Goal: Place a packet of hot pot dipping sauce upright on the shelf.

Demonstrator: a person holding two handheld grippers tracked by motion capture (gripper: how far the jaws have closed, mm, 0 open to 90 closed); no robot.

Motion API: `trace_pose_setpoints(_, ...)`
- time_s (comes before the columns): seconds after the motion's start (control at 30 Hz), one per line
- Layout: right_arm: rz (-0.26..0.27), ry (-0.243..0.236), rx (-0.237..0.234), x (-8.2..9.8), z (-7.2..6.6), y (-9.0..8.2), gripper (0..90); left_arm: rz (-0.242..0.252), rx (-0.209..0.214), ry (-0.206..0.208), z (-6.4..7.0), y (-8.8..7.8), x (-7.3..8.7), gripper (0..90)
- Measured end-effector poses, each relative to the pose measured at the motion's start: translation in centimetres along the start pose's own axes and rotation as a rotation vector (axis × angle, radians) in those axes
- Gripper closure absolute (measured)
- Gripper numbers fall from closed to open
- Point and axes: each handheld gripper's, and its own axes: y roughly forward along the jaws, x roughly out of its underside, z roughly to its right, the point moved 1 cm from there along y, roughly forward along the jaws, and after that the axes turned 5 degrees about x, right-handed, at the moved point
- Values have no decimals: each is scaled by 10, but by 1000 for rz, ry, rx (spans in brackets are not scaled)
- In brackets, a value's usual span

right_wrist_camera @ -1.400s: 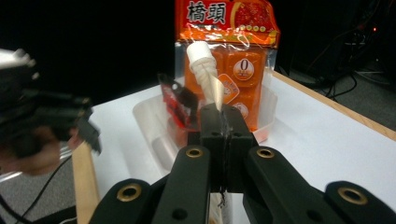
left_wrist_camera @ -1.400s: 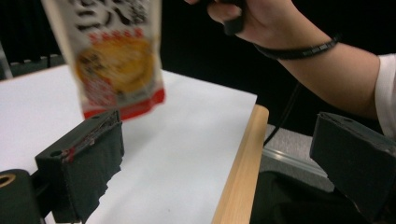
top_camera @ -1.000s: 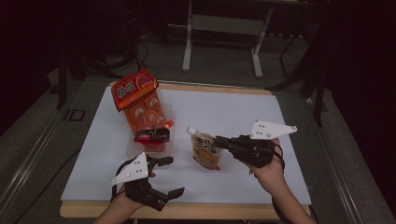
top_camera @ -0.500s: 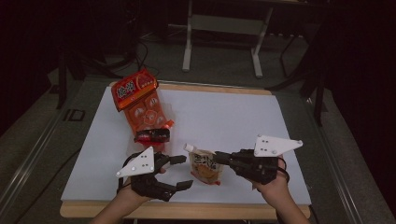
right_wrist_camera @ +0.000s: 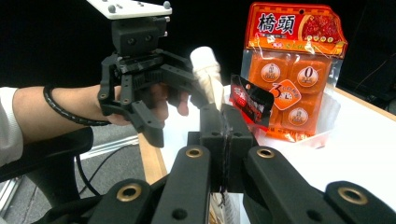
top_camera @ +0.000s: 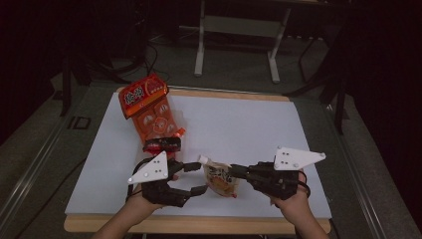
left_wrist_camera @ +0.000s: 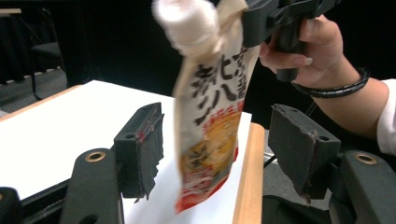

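Left gripper view shows the pouch (left_wrist_camera: pixel 210 112) hanging upright, white cap up, between the left claw's (left_wrist_camera: pixel 229 154) pads, which have just been closing but stand apart from it. Right claw (top_camera: pixel 234 172) is clamped on its upper edge, above the table's (top_camera: pixel 239 119) near edge; the high view adds an orange pack (top_camera: pixel 149 112) well behind.

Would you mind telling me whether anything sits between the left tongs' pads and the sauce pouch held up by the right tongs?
Nothing visible does. The pouch hangs between the left tongs, which have just been closing, with open gaps at both pads. The right tongs pinch it.
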Motion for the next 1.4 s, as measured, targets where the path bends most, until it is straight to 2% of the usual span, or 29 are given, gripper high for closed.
trace_pose_setpoints(0.1,1,0,-3,0,0,0,896,12,2,-9,-3,-1,-1,360)
trace_pose_setpoints(0.33,-7,-7,-23,0,-4,4,897,10,22,17,-4,3,-9,387)
trace_pose_setpoints(0.57,-12,-10,-34,1,-5,8,897,0,71,27,-7,10,-12,572)
trace_pose_setpoints(0.63,-13,-11,-36,2,-5,9,897,0,71,27,-7,10,-12,599)
trace_pose_setpoints(0.73,-18,-8,-34,3,-4,9,896,-2,70,37,-10,13,-12,715)
trace_pose_setpoints(0.8,-17,-6,-35,3,-4,8,897,-2,66,41,-11,13,-12,747)
trace_pose_setpoints(0.93,-21,0,-32,5,-2,8,896,-45,69,55,-10,16,-14,823)
trace_pose_setpoints(1.03,-24,3,-27,6,-1,8,896,-56,68,70,-9,16,-14,851)
trace_pose_setpoints(1.07,-21,5,-26,7,0,8,895,-54,61,100,-8,16,-13,858)
trace_pose_setpoints(1.17,-20,7,-17,7,0,8,895,-59,66,86,-9,16,-14,883)
trace_pose_setpoints(1.23,-21,5,-17,7,0,8,894,-64,71,103,-9,16,-14,885)
trace_pose_setpoints(1.4,-14,-2,-13,6,0,7,872,-54,76,104,-10,15,-15,893)
